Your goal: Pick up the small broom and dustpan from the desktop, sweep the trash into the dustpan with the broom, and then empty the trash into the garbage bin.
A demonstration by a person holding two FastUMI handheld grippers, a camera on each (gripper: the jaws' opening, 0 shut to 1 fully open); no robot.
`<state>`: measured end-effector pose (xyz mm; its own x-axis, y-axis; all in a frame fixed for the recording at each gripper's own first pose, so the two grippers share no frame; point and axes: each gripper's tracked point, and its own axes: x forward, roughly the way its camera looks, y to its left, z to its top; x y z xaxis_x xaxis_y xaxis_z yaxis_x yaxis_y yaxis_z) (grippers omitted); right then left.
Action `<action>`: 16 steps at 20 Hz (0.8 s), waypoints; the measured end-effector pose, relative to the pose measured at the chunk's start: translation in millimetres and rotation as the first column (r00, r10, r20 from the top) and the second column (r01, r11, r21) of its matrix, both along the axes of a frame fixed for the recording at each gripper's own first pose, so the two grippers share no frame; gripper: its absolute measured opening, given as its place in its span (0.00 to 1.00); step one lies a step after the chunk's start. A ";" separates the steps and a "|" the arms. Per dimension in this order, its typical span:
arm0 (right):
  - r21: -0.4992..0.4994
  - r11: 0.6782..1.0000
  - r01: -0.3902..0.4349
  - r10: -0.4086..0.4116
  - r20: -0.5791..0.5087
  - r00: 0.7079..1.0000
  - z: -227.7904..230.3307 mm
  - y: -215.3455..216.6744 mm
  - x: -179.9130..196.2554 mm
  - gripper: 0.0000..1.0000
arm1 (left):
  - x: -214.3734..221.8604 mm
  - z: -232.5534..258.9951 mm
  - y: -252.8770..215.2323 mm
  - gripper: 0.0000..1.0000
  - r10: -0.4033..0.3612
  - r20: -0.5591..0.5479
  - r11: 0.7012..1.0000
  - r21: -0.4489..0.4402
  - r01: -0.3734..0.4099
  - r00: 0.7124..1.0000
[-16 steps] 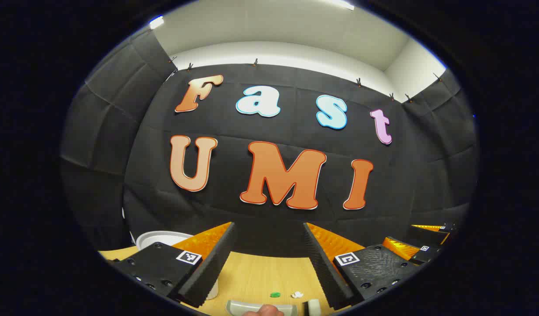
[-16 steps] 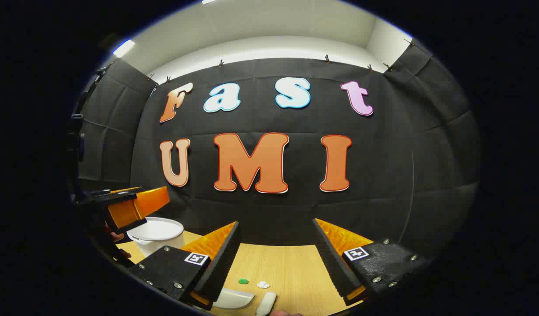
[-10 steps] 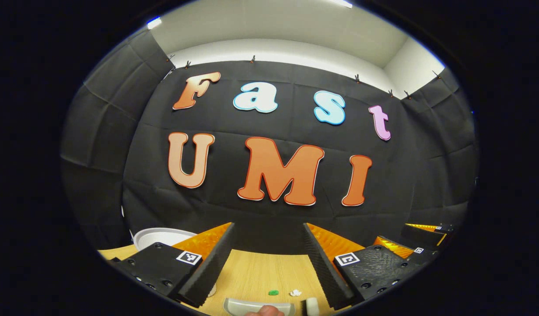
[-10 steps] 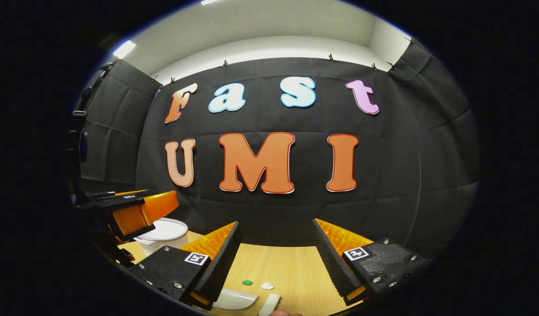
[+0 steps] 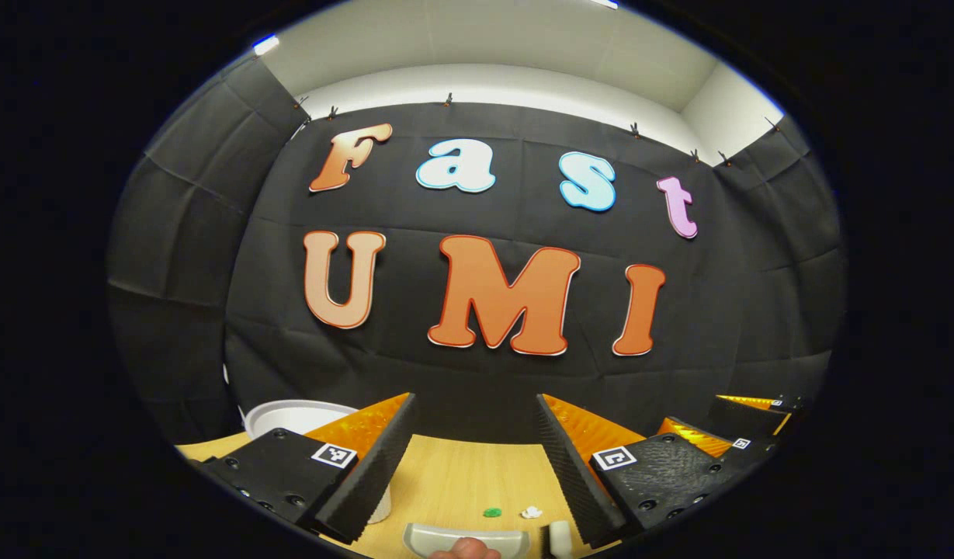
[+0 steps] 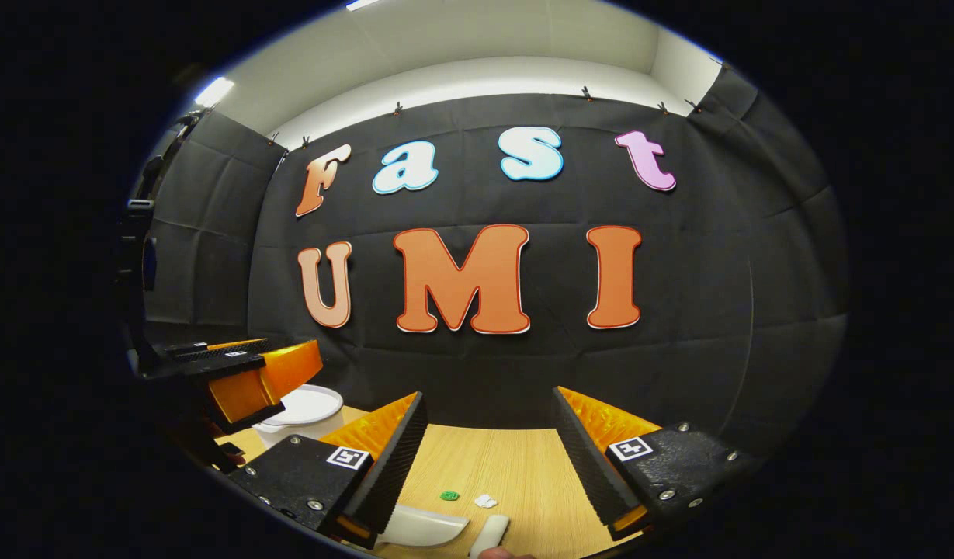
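Note:
In the left gripper view my left gripper (image 5: 474,404) stands open above the wooden table (image 5: 453,473), nothing between its fingers. Below it lie a pale dustpan (image 5: 445,537), a small white broom (image 5: 558,537), a green scrap (image 5: 491,512) and a white scrap (image 5: 531,512). My right gripper (image 6: 488,400) is open too, over the dustpan (image 6: 426,526), the broom (image 6: 492,534), the green scrap (image 6: 449,495) and the white scrap (image 6: 485,501). Neither gripper touches them.
A white garbage bin (image 5: 290,415) stands at the table's back left, also seen as the bin (image 6: 306,407) behind the left gripper (image 6: 244,365). The right gripper (image 5: 744,435) shows at the far right. A fingertip (image 5: 465,550) rests by the dustpan.
Both grippers have shifted only slightly. In the right gripper view the bin, scraps, dustpan and broom slid a little to the right. Both stay open and hold nothing.

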<state>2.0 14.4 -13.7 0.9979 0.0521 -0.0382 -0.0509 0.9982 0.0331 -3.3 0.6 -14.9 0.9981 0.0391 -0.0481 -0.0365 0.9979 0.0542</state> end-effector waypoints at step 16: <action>0.011 1.000 0.006 -0.007 0.063 0.998 11.1 -1.1 -7.9 0.96 | -9.5 10.9 0.2 0.94 -0.026 0.062 0.999 -0.041 0.029 0.998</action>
